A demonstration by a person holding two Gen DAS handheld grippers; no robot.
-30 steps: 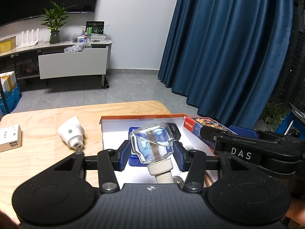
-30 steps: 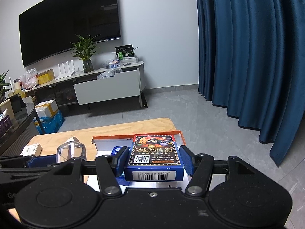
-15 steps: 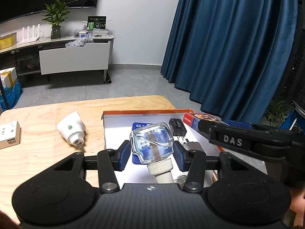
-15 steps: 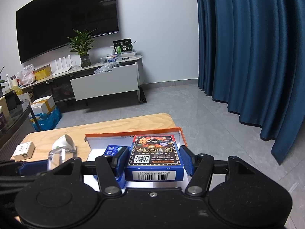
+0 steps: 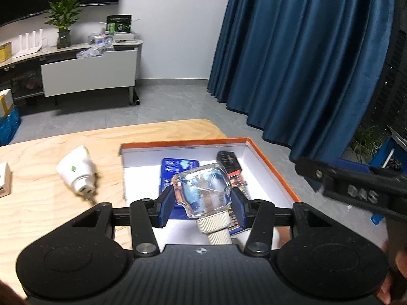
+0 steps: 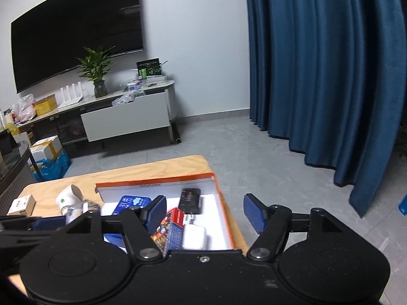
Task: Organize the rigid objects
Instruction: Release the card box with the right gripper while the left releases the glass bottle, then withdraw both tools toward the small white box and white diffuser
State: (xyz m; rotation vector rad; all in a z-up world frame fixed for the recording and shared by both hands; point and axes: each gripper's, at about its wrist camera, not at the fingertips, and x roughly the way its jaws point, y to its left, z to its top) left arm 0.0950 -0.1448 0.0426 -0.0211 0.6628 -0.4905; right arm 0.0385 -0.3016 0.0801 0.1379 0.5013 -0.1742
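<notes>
My left gripper [image 5: 202,202] is shut on a clear glass bottle [image 5: 202,190] with a ribbed cream cap, held over the orange-rimmed white box [image 5: 269,167]. In the box lie a blue packet [image 5: 178,167], a black adapter [image 5: 229,158] and the colourful card box [image 6: 169,228]. My right gripper [image 6: 204,214] has its jaws opening, with nothing between the pads; the card box lies tilted in the box below its left finger, beside a white charger [image 6: 194,236]. The right gripper's arm [image 5: 356,190] shows at the right in the left wrist view.
A white smart plug [image 5: 76,172] lies on the wooden table [image 5: 51,216] left of the box. A small white carton [image 6: 21,204] sits near the table's left edge. Blue curtains [image 6: 330,76] hang at right; a TV cabinet [image 6: 124,119] stands across the floor.
The right gripper has let go of the card box, which now lies tilted in the orange-rimmed box, and its jaws have spread. The left gripper with the bottle has moved farther over the box.
</notes>
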